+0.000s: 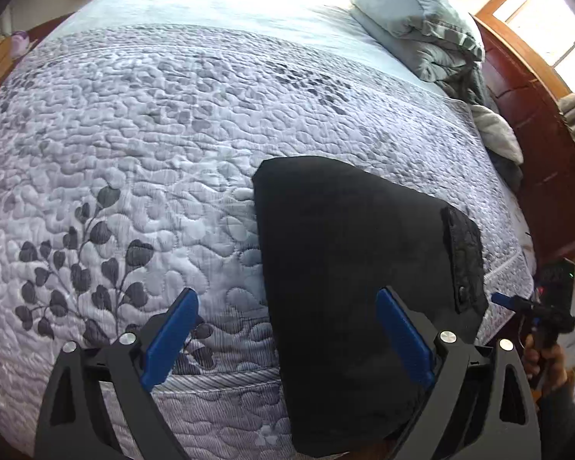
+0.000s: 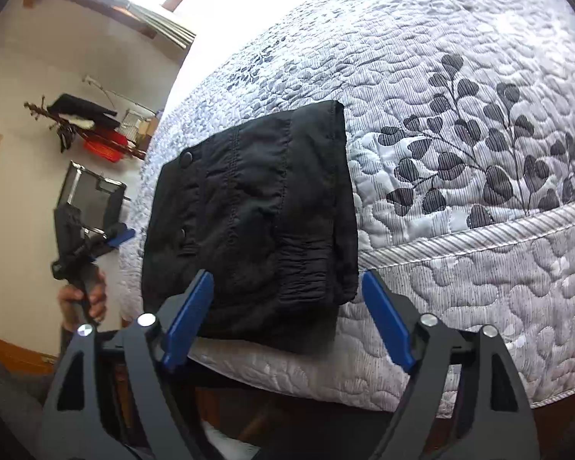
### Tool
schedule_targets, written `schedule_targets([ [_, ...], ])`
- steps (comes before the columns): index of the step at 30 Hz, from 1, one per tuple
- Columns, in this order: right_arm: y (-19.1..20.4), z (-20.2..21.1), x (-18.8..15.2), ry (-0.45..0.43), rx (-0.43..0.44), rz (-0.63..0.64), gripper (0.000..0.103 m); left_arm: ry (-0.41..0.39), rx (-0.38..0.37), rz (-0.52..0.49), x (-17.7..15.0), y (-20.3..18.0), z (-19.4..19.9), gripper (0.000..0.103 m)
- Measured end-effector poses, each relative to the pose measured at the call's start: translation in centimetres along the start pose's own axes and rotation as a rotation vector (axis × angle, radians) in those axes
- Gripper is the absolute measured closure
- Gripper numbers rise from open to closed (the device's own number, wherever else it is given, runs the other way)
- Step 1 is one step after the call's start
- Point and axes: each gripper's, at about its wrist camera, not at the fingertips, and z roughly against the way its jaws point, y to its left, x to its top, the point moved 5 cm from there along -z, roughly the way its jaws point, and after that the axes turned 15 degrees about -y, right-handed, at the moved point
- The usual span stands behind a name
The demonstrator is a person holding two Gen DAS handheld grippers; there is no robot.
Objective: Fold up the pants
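Lying folded into a compact black bundle near the bed (image 1: 134, 122) edge, the pants (image 2: 256, 214) are released, both hand-held grippers (image 1: 287, 341) (image 2: 287, 318) spread wide and empty; withdrawal is best kept clear of the fabric.

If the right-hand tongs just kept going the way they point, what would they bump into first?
Most likely the folded black pants lying on the quilted bedspread: the open right tongs aim down at their near edge, though depth is hard to judge.

Window (image 1: 548, 11) daylight blows out the bedspread (image 1: 134, 134); fisheye edges bend.
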Motion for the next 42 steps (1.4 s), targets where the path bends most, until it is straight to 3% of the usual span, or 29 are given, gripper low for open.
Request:
schedule_targets([
  [3, -1.6, -1.2, 0.7, 0.071, 0.072, -0.167, 0.007, 0.117, -0.227, 0.102, -0.8, 0.5, -1.8, 0.008],
  [5, -2.8, -2.4, 1.1, 0.120, 0.102, -0.261, 0.007, 0.191, -0.312, 0.186, -1.5, 1.2, -3.2, 0.008],
  [10, -4.7, -5.4, 2.2, 0.213, 0.152, -0.347, 0.005, 0.337, -0.416, 0.281, -3.3, 2.0, -6.2, 0.008],
  [16, -4.6, -8.5, 1.3, 0.319, 0.162, -0.341, 0.004, 0.350, -0.509, 0.436, -3.8, 2.6, -7.9, 0.004],
  [18, -3.6, -9.5, 0.7, 0.342, 0.175, -0.316, 0.003, 0.358, -0.494, 0.431, -4.0, 2.3, -8.2, 0.004],
  [21, -3.1, -10.4, 0.6, 0.350, 0.175, -0.294, 0.002, 0.391, -0.529, 0.422, -4.2, 0.8, -8.6, 0.004],
  [27, -3.4, -10.3, 0.6, 0.315, 0.196, -0.329, 0.002, 0.408, -0.513, 0.420, -4.6, -0.5, -9.7, 0.005],
  [28, -3.2, -10.5, 0.9, 0.312, 0.194, -0.320, 0.002, 0.393, -0.509, 0.433, -4.6, -0.5, -9.6, 0.007],
  [30, -2.4, -10.9, 1.2, 0.304, 0.195, -0.293, 0.002, 0.387, -0.490, 0.440, -4.7, -0.5, -9.6, 0.029],
  [31, -2.2, -11.0, 1.2, 0.304, 0.196, -0.271, 0.003, 0.391, -0.478, 0.443, -5.0, -0.2, -9.7, 0.032],
  [33, -1.6, -11.2, 1.3, 0.297, 0.205, -0.243, 0.014, 0.388, -0.467, 0.468, -5.1, 0.0, -9.5, 0.045],
  [35, -1.1, -11.1, 1.6, 0.284, 0.209, -0.222, 0.037, 0.367, -0.454, 0.473, -4.9, 0.0, -9.0, 0.055],
  [37, -0.4, -10.5, 2.1, 0.271, 0.226, -0.217, 0.048, 0.346, -0.446, 0.456, -4.5, -0.1, -8.3, 0.063],
  [42, 2.6, -9.9, 3.9, 0.253, 0.264, -0.176, 0.056, 0.305, -0.424, 0.429, -2.7, -0.3, -6.8, 0.070],
])
